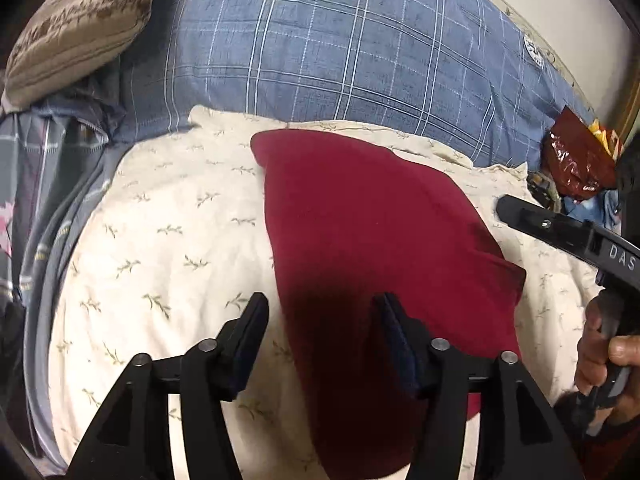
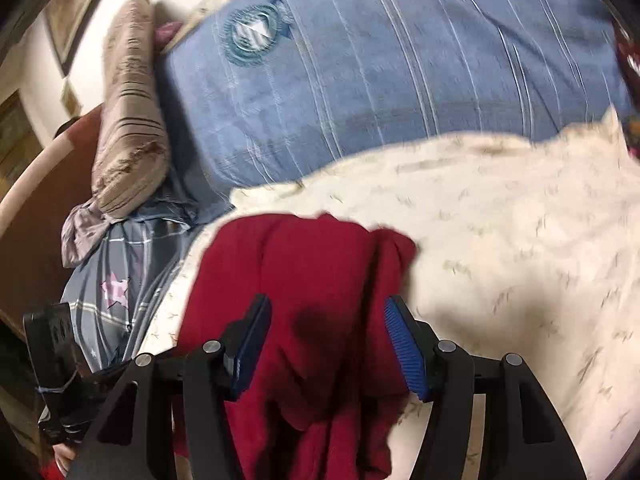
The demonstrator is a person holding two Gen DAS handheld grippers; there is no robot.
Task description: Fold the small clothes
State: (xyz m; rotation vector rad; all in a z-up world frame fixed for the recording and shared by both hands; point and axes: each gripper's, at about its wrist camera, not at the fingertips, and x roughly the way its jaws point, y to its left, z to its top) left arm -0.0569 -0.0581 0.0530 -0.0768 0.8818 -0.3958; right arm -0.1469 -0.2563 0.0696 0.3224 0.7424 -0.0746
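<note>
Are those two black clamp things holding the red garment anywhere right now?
No. The left gripper and right gripper both stand open above the red garment, pads off it.

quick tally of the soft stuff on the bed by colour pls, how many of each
Dark red folded cloth garment: 1
Cream leaf-print cloth under it: 1
Blue checked bedcover with round badge: 1
Brown patterned pillow: 1
Grey star-print fabric at the bed's edge: 1
Total: 5
</note>
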